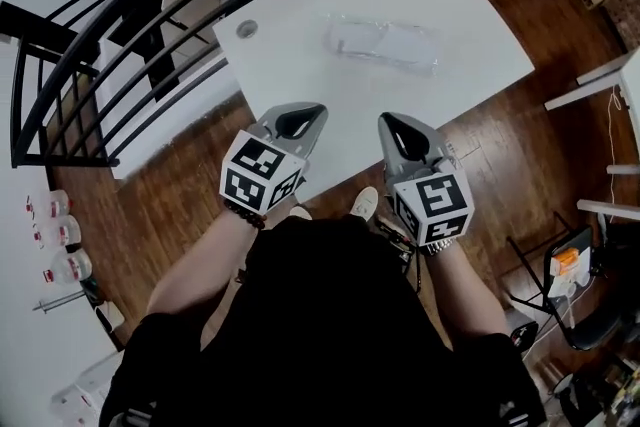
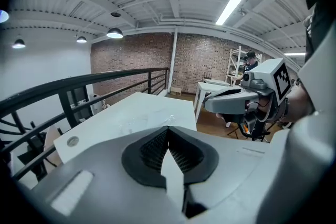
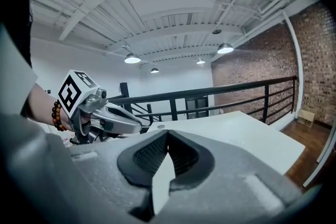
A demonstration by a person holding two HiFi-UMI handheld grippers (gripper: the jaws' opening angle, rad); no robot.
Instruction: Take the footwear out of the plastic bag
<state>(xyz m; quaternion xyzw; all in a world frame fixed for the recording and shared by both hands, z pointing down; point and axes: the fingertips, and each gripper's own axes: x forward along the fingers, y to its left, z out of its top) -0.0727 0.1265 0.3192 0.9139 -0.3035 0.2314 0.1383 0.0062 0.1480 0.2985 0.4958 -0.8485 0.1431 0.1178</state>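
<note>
A clear plastic bag (image 1: 383, 43) with pale footwear inside lies flat on the far middle of the white table (image 1: 300, 25); in the left gripper view the bag (image 2: 149, 119) shows faintly on the tabletop. My left gripper (image 1: 303, 118) and my right gripper (image 1: 392, 124) hang side by side over the table's near edge, well short of the bag. Both are shut with nothing between their jaws. The left gripper view shows its own jaws (image 2: 168, 131) meeting, with the right gripper (image 2: 210, 104) off to the side. In the right gripper view its jaws (image 3: 167, 135) are closed too.
A black metal railing (image 1: 120, 25) curves along the table's left and far sides. A round grommet (image 1: 246, 29) sits at the table's left corner. Wooden floor lies below, with another white table (image 1: 625, 80) at the right and bottles (image 1: 60, 235) at the left.
</note>
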